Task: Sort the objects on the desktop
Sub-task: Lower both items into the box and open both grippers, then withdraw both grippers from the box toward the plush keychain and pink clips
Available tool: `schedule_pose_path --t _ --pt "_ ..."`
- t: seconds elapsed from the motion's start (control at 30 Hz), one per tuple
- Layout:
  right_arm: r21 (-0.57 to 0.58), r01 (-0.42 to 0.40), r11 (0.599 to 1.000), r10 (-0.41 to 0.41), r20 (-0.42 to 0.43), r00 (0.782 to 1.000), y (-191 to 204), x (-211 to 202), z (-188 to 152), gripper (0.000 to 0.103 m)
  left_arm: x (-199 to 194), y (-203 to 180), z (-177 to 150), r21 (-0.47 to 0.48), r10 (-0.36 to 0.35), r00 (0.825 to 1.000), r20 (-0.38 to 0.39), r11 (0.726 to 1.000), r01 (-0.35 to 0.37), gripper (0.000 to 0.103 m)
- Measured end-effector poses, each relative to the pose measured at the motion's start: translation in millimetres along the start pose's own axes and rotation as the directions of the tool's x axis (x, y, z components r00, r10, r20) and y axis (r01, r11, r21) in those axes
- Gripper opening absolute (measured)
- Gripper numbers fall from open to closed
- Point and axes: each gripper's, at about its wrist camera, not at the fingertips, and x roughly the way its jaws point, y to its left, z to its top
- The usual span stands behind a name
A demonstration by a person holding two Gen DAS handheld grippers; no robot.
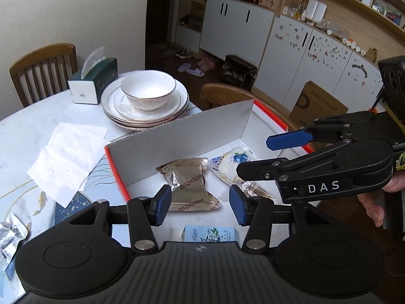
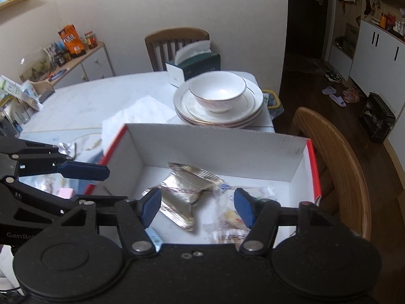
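Note:
A white box with a red rim (image 1: pixel 177 139) (image 2: pixel 215 141) lies open on the table. Inside it are a gold foil snack packet (image 1: pixel 189 185) (image 2: pixel 187 187), a white packet with a blueberry picture (image 1: pixel 234 164) and a clear packet marked 100PCS (image 1: pixel 255 190) (image 2: pixel 233 238). A small blue-and-white carton (image 1: pixel 210 233) peeks out under my left gripper (image 1: pixel 200 206), which hovers open above the gold packet, holding nothing. My right gripper (image 2: pixel 198 207) (image 1: pixel 253 155) hangs over the box's right part, open and empty. The left gripper (image 2: pixel 101 185) shows at the left of the right wrist view.
A bowl on stacked plates (image 1: pixel 145 93) and a green tissue box (image 1: pixel 93 81) stand behind the box. A paper napkin (image 1: pixel 68 157) lies to its left, a silver packet (image 1: pixel 10 235) at the near left. Wooden chairs (image 2: pixel 336 157) flank the table.

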Motion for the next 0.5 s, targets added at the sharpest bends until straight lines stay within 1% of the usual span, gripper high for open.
schedule_pose_path --t 0.13,0.27,0.5 --pt "0.006 -0.011 1.000 0.011 0.029 1.000 11.4 -8.1 -2.0 0.067 -18.1 7.6 -6.8 -0.024 0.002 0.999 0.040 1.000 -0.001 0.049" --pt "0.004 -0.024 1.000 0.023 0.052 0.998 24.4 -12.7 -4.7 0.069 -35.8 18.3 -15.5 -0.035 0.022 0.997 0.070 0.999 -0.019 0.049" --pt "0.000 -0.056 0.998 0.056 0.084 0.995 54.7 -17.4 -9.0 0.074 -62.7 45.1 -33.7 -0.075 0.044 0.994 0.102 0.996 -0.037 0.050"
